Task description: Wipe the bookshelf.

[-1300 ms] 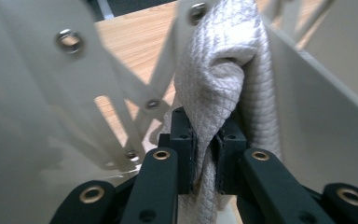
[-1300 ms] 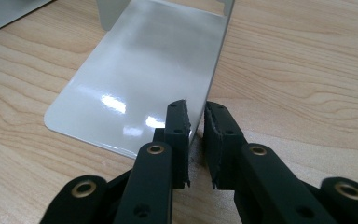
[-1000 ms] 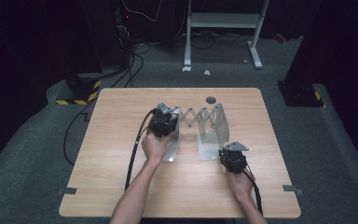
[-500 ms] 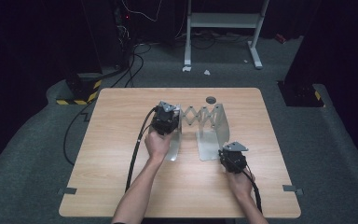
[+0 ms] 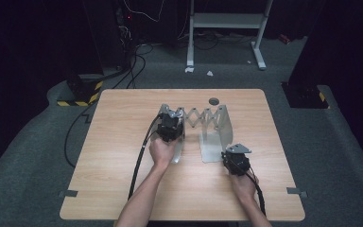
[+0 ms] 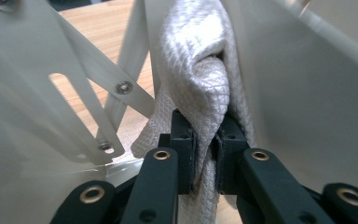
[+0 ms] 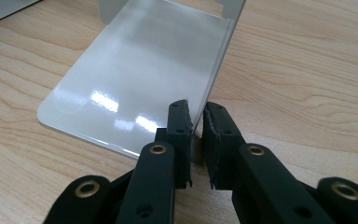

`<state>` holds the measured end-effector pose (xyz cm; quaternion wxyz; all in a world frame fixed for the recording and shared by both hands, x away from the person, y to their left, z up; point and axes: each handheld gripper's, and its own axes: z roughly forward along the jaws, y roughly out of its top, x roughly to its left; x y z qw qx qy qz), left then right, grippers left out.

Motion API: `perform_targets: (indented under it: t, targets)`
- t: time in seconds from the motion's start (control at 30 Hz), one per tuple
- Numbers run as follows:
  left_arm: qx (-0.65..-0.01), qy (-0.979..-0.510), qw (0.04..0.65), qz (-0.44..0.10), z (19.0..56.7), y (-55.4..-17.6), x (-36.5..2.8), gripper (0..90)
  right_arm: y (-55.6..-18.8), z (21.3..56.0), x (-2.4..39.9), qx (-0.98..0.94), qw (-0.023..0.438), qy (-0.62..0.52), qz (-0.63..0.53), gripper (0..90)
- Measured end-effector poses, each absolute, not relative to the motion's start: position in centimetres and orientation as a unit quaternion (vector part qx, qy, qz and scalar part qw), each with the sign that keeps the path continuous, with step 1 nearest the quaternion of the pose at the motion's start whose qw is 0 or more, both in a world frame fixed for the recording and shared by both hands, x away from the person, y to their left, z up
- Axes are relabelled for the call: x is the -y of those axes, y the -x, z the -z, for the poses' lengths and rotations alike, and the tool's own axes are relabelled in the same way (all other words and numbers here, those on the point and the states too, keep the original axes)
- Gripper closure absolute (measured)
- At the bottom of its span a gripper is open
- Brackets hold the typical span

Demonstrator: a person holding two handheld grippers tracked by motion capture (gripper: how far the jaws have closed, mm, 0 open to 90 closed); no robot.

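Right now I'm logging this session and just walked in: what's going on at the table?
A person works an expandable grey metal bookend rack on the wooden table. The left gripper is shut on a white waffle-textured cloth beside the rack's left upright plate. The right gripper pinches the corner of the rack's flat base plate, apparently steadying it. The rack's scissor links stand partly stretched out between the two end plates.

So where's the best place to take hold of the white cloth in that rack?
Probably the bunched fold of the white cloth hanging between the rack's plates, approached from the open near end. That is where the left tool pinches it; the plates block its sides.
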<state>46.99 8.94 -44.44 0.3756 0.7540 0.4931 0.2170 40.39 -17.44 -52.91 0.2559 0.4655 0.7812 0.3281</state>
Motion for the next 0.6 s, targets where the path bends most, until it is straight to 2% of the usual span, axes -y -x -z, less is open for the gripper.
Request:
perform_targets:
  t: [0.1,0.2,0.6]
  targets:
    - [-0.483,-0.743,0.405,-0.223,42.8,-46.2,-9.4,80.8,-40.4,52.9,17.5,-0.781,0.253,-0.467,-0.329,81.5]
    - [-0.472,-0.750,0.402,-0.230,42.3,-45.7,-9.3,80.7,-40.4,52.9,17.5,-0.781,0.252,-0.467,-0.329,81.5]
    - [-0.480,-0.780,0.356,-0.186,48.3,-44.7,-7.7,80.8,-40.5,52.9,17.7,-0.780,0.244,-0.469,-0.335,81.6]
